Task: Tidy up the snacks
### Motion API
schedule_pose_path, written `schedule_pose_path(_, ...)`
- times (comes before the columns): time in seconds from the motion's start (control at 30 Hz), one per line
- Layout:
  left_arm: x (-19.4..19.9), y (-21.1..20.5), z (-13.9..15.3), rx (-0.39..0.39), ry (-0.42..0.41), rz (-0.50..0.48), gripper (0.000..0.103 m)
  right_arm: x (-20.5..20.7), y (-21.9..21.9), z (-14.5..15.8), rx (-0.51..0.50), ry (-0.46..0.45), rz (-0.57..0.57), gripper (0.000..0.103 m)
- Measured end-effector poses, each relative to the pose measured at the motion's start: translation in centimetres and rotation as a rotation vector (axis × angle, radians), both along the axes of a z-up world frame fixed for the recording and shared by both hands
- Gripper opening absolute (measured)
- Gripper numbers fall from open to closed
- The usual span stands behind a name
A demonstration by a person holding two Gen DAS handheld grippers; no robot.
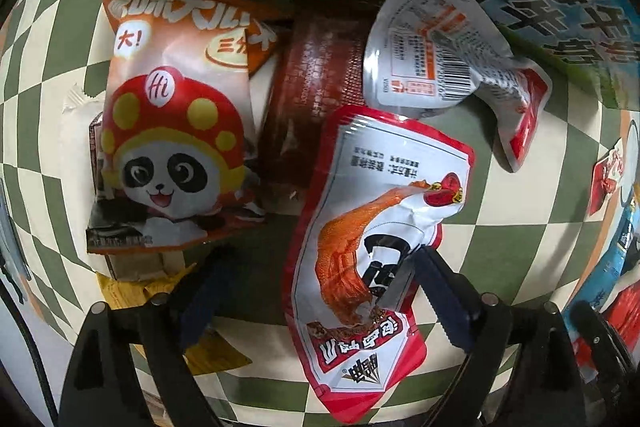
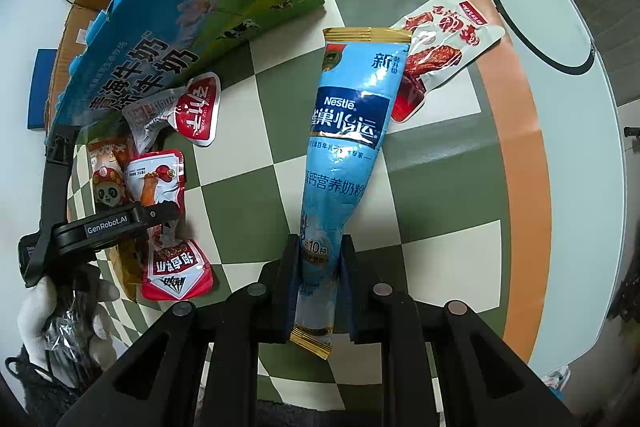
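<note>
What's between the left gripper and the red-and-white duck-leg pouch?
Nothing visible. The left gripper is open, and the red-and-white duck-leg pouch already lies between its fingers; the right finger overlaps the pouch's edge. The panda snack packet lies beside the pouch, outside the gap.

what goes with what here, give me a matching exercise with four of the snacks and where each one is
Things:
1. blue Nestle sachet
2. duck-foot packet
3. panda packet
4. red meat-strip packet

Places:
A. partly under the sachet's far end
B. clamped in the right claw
C. left of the brown sausage
D. between the left claw's open fingers

Pairs: 1-B, 2-D, 3-C, 4-A
</note>
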State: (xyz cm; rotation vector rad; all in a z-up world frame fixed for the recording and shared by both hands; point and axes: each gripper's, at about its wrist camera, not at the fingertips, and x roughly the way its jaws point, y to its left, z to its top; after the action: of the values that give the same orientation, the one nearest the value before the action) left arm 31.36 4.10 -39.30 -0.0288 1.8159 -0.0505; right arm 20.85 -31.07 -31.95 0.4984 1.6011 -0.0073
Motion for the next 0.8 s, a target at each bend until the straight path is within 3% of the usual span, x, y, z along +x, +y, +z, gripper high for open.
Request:
schedule_pose_path(0.2,-0.3,-1.6,0.9,-0.078,-0.017,-0.040,0.094,-0.1,0.1,-0.3,0.008,0.013,0.005,0.020)
schedule_pose_path(0.43,-0.7,-5.5,-0.5,0.046,-0.057,-0.233,0.095,-0.1,-0.2,-0.8,-0.005,0.029,0.013,0.020)
schedule_pose_path(0.5,-0.4,-6.0,-0.4,0.044,-0.066,-0.223,0.090,-0.1,-0.3,-0.7,-0.010,0.026,0.015,0.020)
schedule_pose_path(0.57,-1.3,-6.9,0.6,0.043,-0.101,-0.207,0.072,-0.1,-0.4,-0.6,-0.015,0.023,0.012,0.020)
schedule_pose_path(0.8,-1.7,-6.4,2.7,0.075,-0.135,-0.221,0.055,-0.1,-0.3,-0.5,-0.017,0.017,0.011,0.020)
